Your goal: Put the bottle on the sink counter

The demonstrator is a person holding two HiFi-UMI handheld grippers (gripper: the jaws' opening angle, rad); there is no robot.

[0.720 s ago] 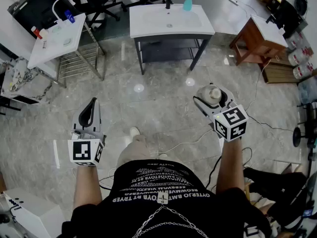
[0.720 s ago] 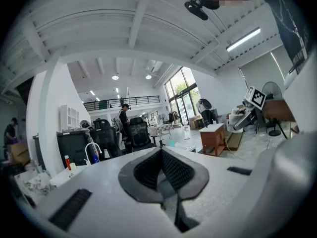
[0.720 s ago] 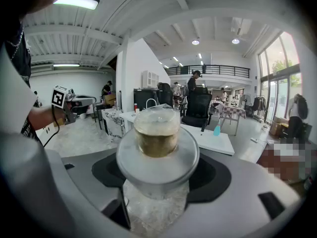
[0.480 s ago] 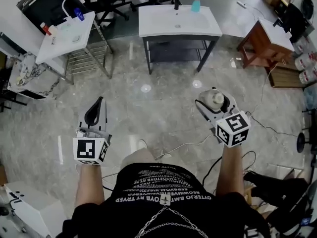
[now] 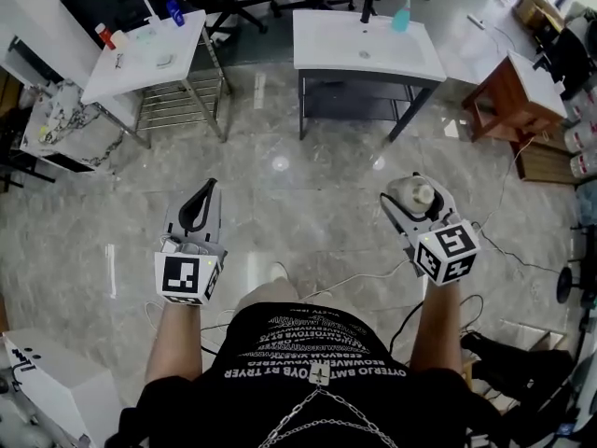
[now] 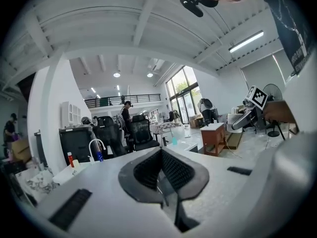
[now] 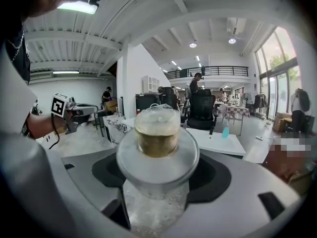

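Note:
In the head view my right gripper [image 5: 416, 199] is shut on a clear bottle [image 5: 413, 194] with a pale cap, held out in front of the person over the floor. From the right gripper view the bottle [image 7: 157, 133] points cap-forward between the jaws of that gripper [image 7: 158, 182]. The white sink counter [image 5: 328, 49] stands ahead, well beyond both grippers, with a black faucet [image 5: 367, 9] and a teal bottle [image 5: 401, 15] at its back edge. My left gripper [image 5: 198, 211] hangs at the left, shut and holding nothing; its dark pads [image 6: 148, 170] meet.
A second white table [image 5: 131, 68] with a faucet and small bottles stands at the far left on a metal rack. A wooden side table [image 5: 508, 105] is right of the sink counter. Cables lie on the marble floor near the person's feet. Office chairs stand behind the sink.
The whole view has shifted: the sink counter now sits further right and slightly lower in the head view. Both grippers keep their pose, and the bottle stays gripped.

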